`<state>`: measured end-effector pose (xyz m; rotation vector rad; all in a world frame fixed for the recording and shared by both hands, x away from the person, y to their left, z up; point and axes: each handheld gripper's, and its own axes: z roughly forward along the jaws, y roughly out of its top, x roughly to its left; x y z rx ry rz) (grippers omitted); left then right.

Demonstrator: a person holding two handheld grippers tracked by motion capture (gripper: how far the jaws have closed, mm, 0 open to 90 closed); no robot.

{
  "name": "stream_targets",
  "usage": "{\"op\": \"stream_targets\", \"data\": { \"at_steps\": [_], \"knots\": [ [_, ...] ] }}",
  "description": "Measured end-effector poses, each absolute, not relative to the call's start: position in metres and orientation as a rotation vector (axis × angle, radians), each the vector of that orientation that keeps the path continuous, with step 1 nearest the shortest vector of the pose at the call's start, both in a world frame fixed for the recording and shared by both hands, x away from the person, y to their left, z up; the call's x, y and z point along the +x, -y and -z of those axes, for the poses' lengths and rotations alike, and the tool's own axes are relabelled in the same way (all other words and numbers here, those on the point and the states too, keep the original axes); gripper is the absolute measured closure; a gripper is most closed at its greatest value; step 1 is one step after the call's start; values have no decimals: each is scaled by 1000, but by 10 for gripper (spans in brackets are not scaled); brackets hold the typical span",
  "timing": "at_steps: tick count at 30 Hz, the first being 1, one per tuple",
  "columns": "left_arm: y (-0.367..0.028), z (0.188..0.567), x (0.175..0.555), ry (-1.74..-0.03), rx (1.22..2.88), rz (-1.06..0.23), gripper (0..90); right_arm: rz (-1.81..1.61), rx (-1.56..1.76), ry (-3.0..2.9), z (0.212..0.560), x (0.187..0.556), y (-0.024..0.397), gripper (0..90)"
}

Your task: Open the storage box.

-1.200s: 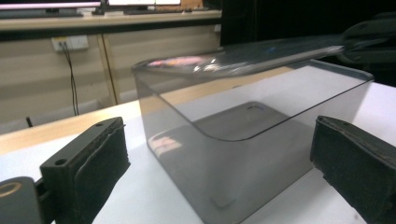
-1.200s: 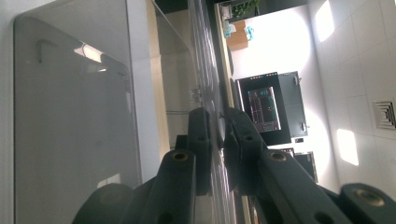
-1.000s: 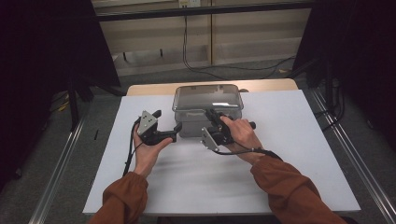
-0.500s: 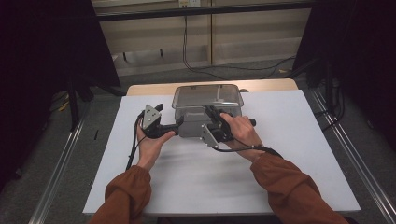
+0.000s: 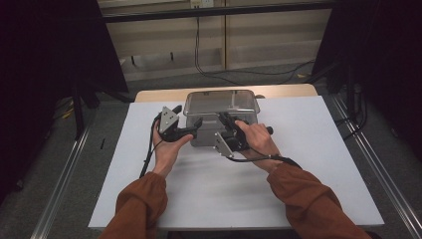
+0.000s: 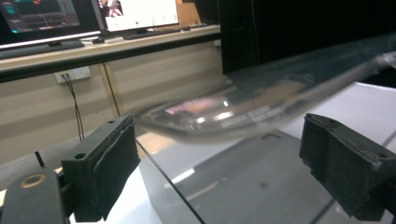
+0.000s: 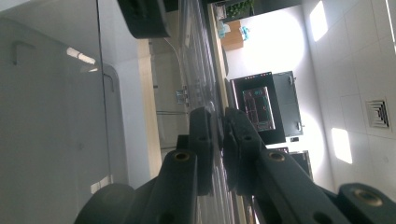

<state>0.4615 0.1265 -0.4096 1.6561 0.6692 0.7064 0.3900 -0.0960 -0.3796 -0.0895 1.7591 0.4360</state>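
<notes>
My left gripper (image 5: 186, 130) sits at the left front corner of the clear box (image 5: 221, 117). Its fingers (image 6: 105, 170) stand apart and have just been closing, with the box's corner and lid edge between them, not pressed. The box stands at the far middle of the white desk (image 5: 308, 164). My right gripper (image 5: 225, 121), at the box's front, has its fingers (image 7: 204, 140) clamped on the lid (image 5: 219, 102) rim.
</notes>
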Motion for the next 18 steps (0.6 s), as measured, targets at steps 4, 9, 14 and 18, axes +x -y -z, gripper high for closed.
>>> {"op": "stream_targets", "data": {
  "at_steps": [4, 9, 14, 18],
  "knots": [
    [-128, 408, 463, -677, 1628, -711, 113, -435, -93, -1760, 380, 390, 96, 822],
    [-132, 405, 462, -677, 1637, -712, 109, -435, -89, -1761, 380, 390, 97, 819],
    [-132, 404, 461, -664, 1635, -734, 125, -435, -91, -1762, 380, 390, 96, 816],
    [-132, 404, 462, -656, 1630, -745, 158, -434, -94, -1763, 382, 390, 96, 814]
  ]
}}
